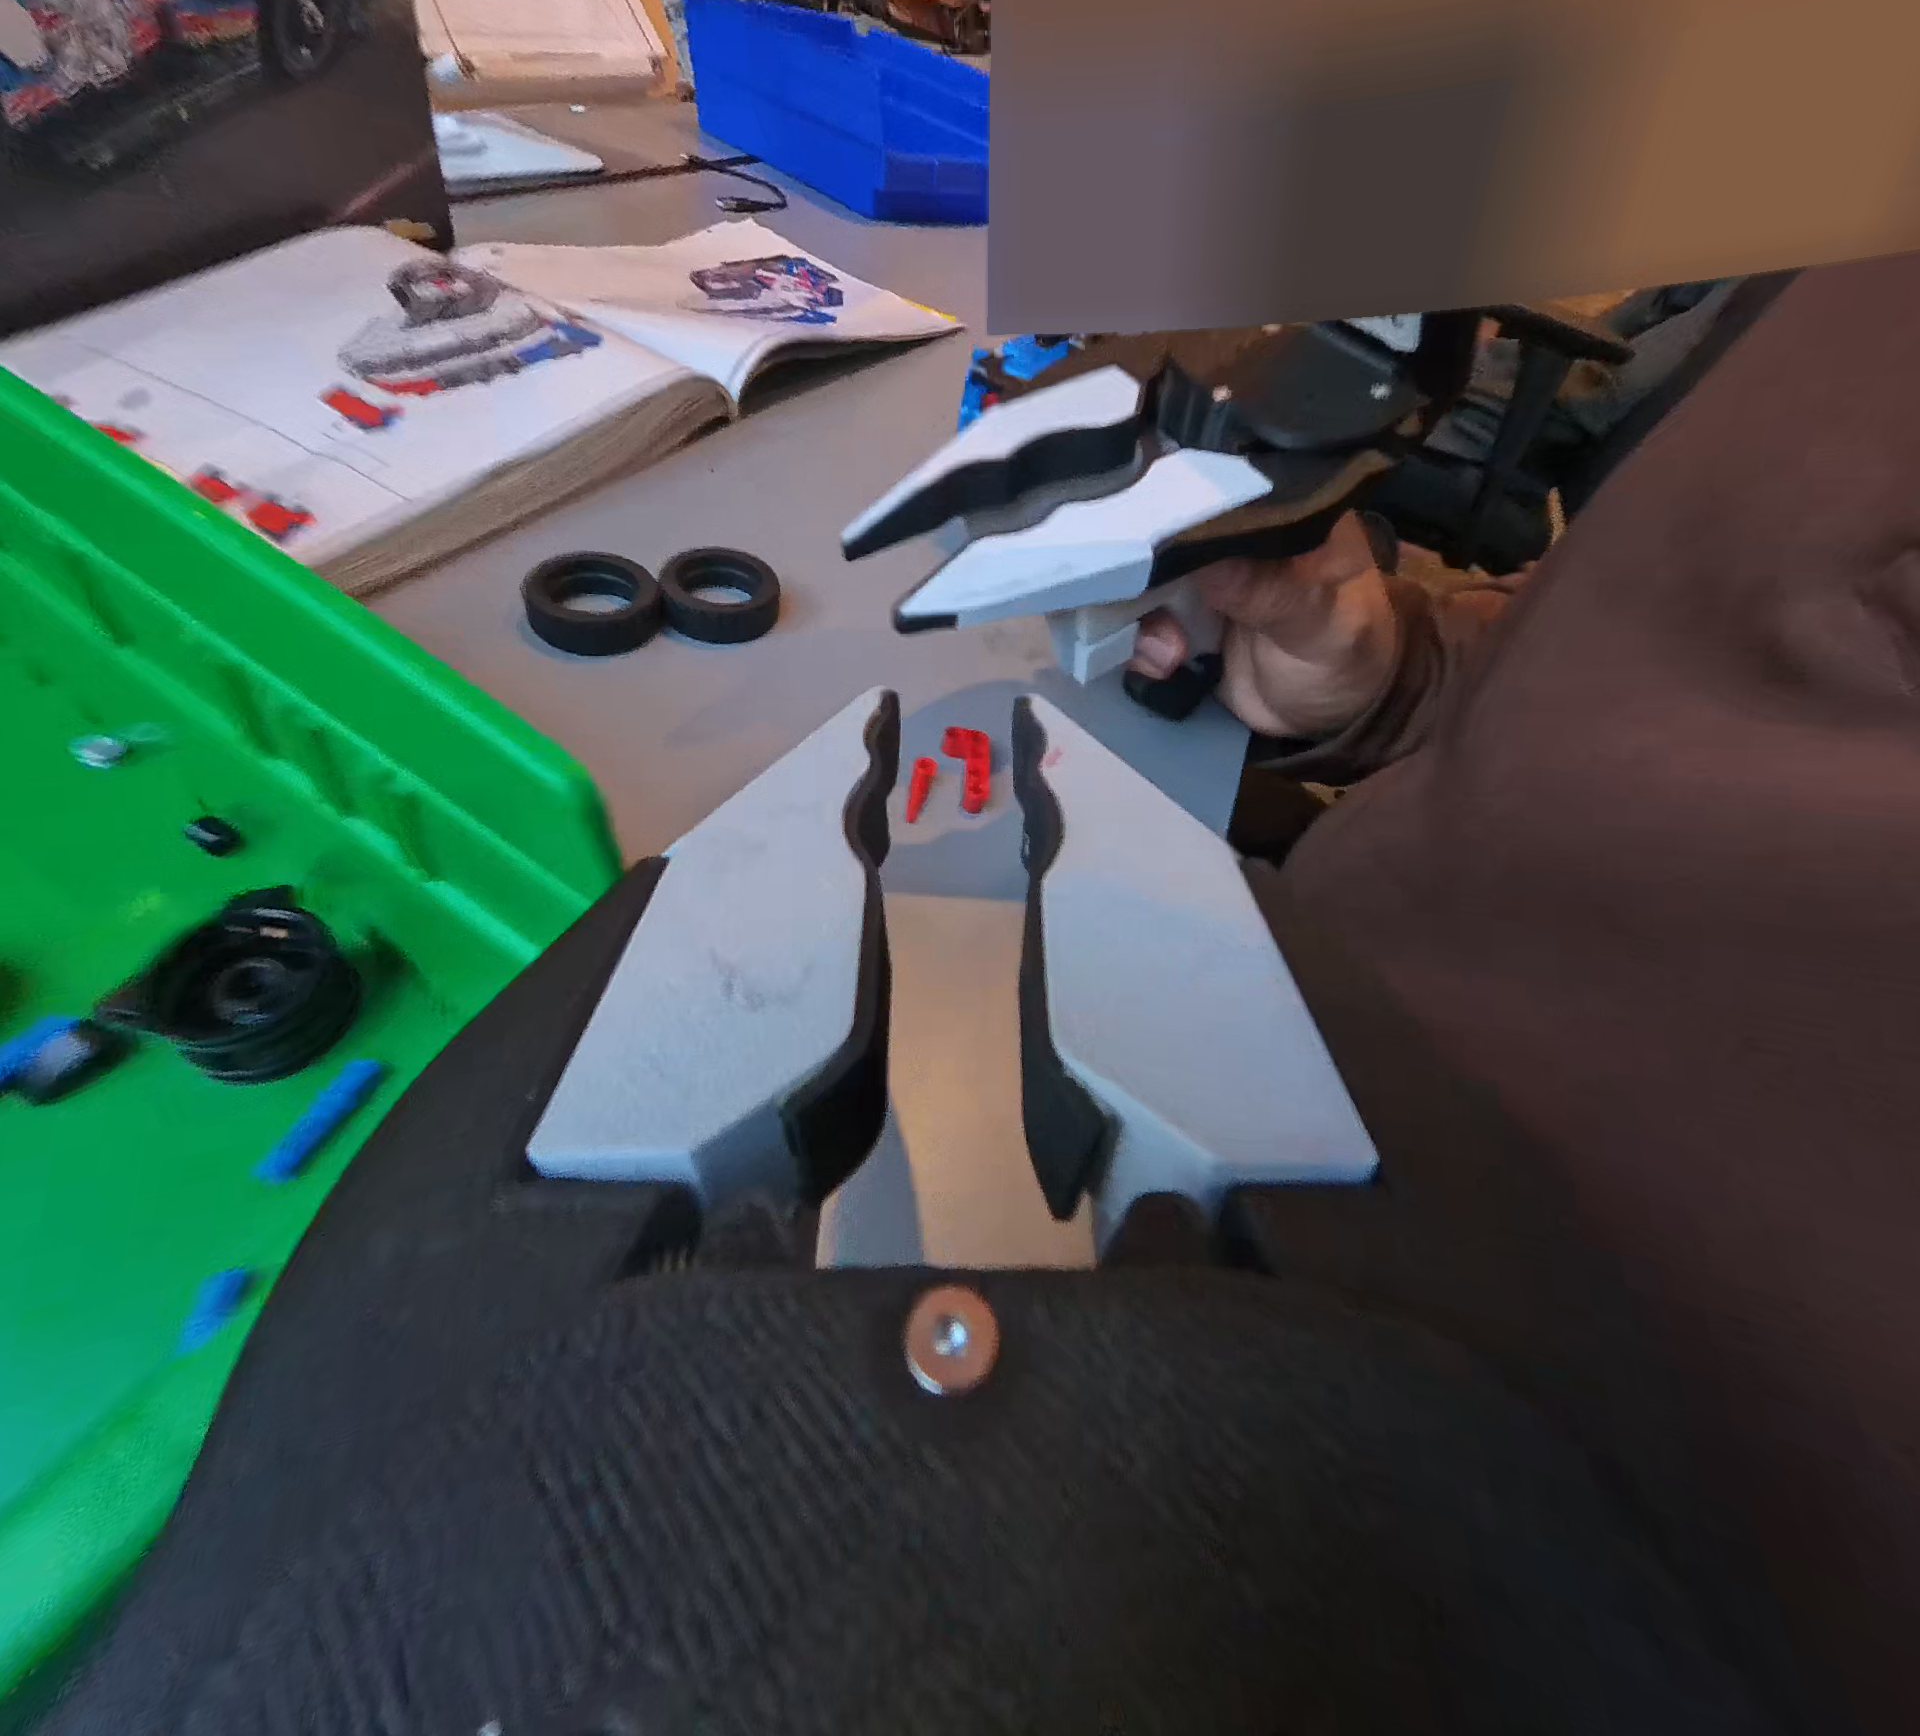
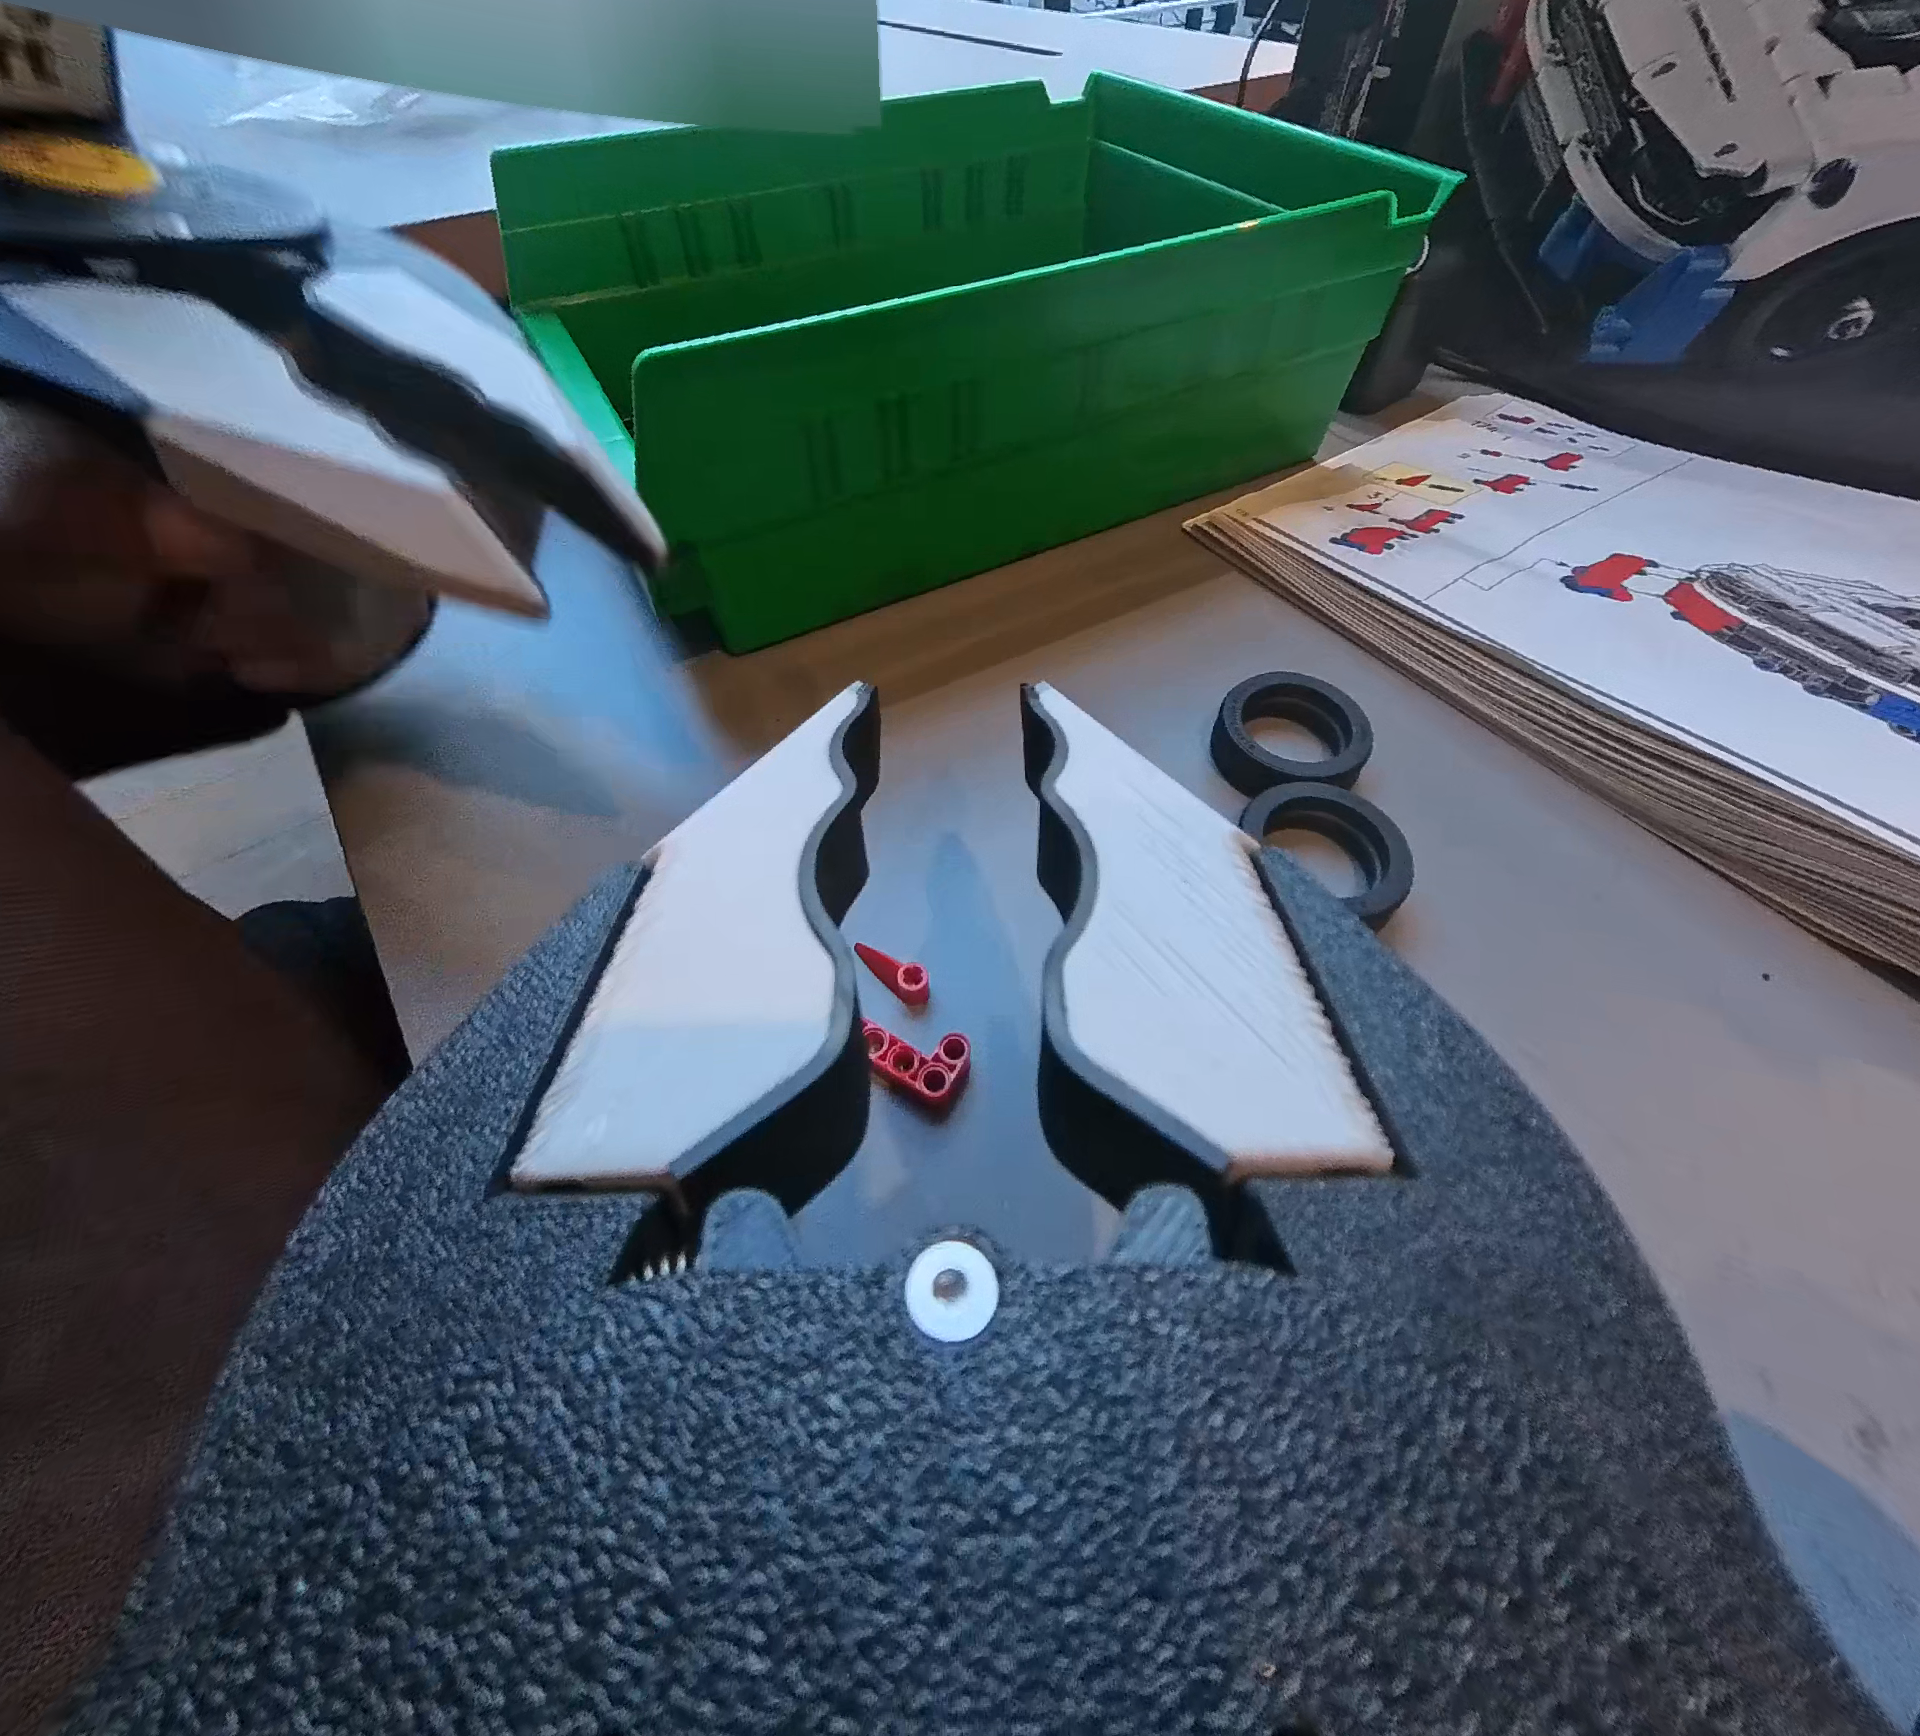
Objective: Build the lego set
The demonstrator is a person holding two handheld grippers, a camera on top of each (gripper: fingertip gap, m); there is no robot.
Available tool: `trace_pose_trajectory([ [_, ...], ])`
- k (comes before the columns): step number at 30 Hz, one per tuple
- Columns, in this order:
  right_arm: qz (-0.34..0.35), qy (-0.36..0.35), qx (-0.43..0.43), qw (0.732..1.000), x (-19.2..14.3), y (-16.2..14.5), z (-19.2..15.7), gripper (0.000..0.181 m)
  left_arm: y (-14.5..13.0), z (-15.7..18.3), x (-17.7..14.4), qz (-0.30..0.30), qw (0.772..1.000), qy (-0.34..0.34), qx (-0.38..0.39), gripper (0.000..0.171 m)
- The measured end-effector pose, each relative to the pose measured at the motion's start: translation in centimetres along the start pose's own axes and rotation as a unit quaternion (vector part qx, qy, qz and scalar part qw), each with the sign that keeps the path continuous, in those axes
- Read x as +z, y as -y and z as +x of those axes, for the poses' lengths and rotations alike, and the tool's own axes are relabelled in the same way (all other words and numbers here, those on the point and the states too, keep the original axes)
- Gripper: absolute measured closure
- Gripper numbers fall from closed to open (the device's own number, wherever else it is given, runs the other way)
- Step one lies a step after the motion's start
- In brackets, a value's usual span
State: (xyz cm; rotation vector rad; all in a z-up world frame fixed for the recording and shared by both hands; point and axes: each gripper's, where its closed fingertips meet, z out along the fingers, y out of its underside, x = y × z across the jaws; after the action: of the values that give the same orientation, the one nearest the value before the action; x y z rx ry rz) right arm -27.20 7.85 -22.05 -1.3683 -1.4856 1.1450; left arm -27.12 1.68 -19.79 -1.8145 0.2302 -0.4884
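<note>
Honestly, those two red pieces, an L-shaped beam (image 2: 918, 1067) and a pointed piece (image 2: 894, 970), lie side by side on the table (image 2: 1558, 1115) and look tiny, light, stiff and skittery, so I'd pinch each across its flat sides. Both the left gripper (image 1: 948, 712) and right gripper (image 2: 950, 699) hang over them with jaws apart and empty. Two black tires (image 2: 1290, 732) sit near the manual (image 2: 1621, 606).

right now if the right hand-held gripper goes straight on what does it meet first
Probably the small red pieces: the L-shaped beam and the pointed piece lie on the table between its open fingers; depth is unclear.
</note>
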Motion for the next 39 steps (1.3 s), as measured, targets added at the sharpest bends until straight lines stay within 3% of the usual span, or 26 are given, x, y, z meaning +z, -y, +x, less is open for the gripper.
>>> trace_pose_trajectory([
  [3, 0.001, -0.001, 0.0, 1.0, 0.0, 0.0, 0.0, 0.154, 3.3, -3.6, -3.3, -0.02, 0.994, 0.074, 0.084, 0.164],
  [5, 0.002, 0.0, 0.001, 1.0, -0.1, 0.1, 0.0, 0.154, 4.0, -7.3, -5.2, -0.092, 0.985, 0.108, 0.103, 0.164],
  [8, 0.005, 0.001, -0.001, 1.0, -0.1, 0.1, 0.0, 0.154, 2.2, -12.7, -6.4, -0.226, 0.961, 0.115, 0.107, 0.165],
  [11, 0.01, 0.0, -0.003, 1.0, -0.2, 0.2, -0.1, 0.154, -1.8, -16.8, -6.2, -0.35, 0.924, 0.105, 0.117, 0.159],
  [14, 0.019, -0.003, -0.003, 1.0, -0.4, 0.4, 0.0, 0.154, -4.4, -17.2, -5.9, -0.435, 0.892, 0.068, 0.104, 0.153],
  [18, 0.036, -0.007, -0.001, 0.999, -0.9, 0.9, 0.1, 0.154, -4.9, -17.9, -5.4, -0.468, 0.865, 0.065, 0.168, 0.154],
  [25, 0.053, -0.001, -0.006, 0.999, -1.3, 1.2, -0.1, 0.155, -6.7, -18.6, -5.2, -0.524, 0.833, 0.035, 0.173, 0.161],
  [33, 0.064, 0.004, -0.005, 0.998, -1.5, 1.5, -0.2, 0.156, -6.3, -18.6, -5.0, -0.514, 0.845, 0.036, 0.145, 0.17],
  [36, 0.069, 0.004, -0.012, 0.998, -1.7, 1.6, -0.4, 0.158, -3.0, -18.6, -5.3, -0.462, 0.874, 0.081, 0.127, 0.17],
  [39, 0.081, -0.002, -0.022, 0.996, -2.0, 1.9, -0.5, 0.163, 3.1, -16.1, -3.8, -0.352, 0.923, 0.103, 0.117, 0.17],
])
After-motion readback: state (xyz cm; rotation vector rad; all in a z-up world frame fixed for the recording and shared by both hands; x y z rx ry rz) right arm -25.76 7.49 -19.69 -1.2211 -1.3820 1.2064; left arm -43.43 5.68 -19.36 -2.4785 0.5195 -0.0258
